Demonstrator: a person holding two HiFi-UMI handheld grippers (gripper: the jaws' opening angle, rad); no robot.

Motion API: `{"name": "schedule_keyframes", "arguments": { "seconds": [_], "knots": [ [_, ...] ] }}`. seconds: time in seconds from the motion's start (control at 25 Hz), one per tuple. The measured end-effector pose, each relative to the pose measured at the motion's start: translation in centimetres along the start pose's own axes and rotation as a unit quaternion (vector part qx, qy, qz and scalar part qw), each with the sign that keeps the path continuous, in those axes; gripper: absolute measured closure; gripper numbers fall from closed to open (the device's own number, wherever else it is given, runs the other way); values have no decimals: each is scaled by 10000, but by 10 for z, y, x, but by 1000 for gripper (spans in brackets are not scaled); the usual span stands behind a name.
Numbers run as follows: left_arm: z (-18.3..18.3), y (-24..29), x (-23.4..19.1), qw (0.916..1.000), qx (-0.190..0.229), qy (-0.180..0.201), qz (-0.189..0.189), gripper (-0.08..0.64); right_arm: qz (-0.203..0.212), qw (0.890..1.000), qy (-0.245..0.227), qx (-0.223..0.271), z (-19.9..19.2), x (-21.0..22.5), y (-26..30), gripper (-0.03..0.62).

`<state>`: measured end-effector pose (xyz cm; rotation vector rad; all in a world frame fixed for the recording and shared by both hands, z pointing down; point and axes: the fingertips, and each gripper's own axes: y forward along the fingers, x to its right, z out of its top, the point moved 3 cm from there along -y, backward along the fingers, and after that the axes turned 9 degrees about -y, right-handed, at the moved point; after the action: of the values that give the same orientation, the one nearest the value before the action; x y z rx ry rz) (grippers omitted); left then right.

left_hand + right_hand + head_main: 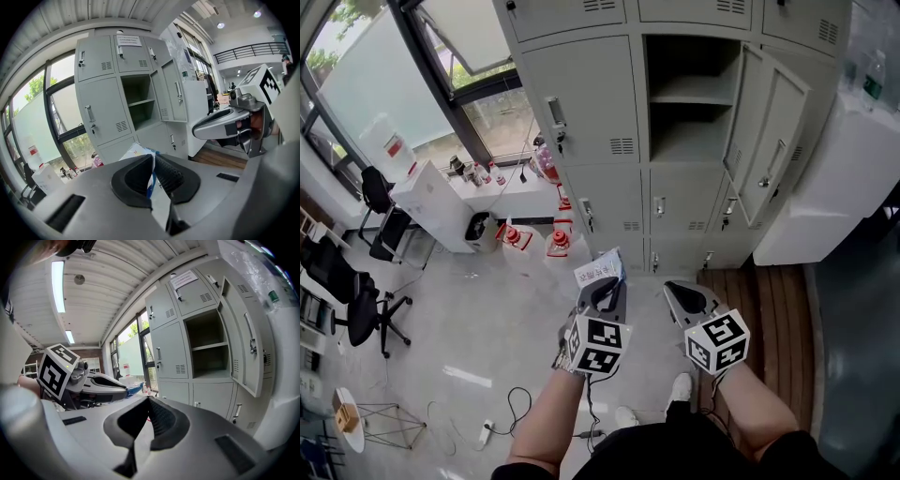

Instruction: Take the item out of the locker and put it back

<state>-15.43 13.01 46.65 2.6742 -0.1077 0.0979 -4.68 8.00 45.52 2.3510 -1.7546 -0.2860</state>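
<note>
My left gripper [605, 292] is shut on a flat white and blue packet [598, 272], whose top sticks out past the jaws. In the left gripper view the packet [136, 153] is pinched between the two black pads. My right gripper [684, 296] hangs beside it at the same height, jaws together with nothing between them. Ahead stands the grey locker bank with one compartment [686, 94] open, its door [769, 131] swung to the right. Inside, a shelf [689, 92] and the floor below look bare. The same open compartment [210, 350] shows in the right gripper view.
Shut locker doors [586, 103] surround the open one. A white cabinet [825, 187] stands right of the open door. Red and white jugs [534, 239] sit on the floor left of the lockers, office chairs [356, 300] and cables [506, 412] farther left. Wooden flooring [769, 319] lies on the right.
</note>
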Motion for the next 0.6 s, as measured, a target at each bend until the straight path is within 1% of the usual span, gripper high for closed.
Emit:
{"name": "schedule_keyframes", "arguments": {
  "seconds": [0.32, 0.6],
  "knots": [
    [35, 53, 34, 9999, 56, 98, -43, 529, -95, 9999, -103, 88, 4, 70, -10, 540],
    [73, 93, 65, 9997, 112, 206, 11, 529, -39, 9997, -139, 217, 9, 124, -22, 541]
  ]
}}
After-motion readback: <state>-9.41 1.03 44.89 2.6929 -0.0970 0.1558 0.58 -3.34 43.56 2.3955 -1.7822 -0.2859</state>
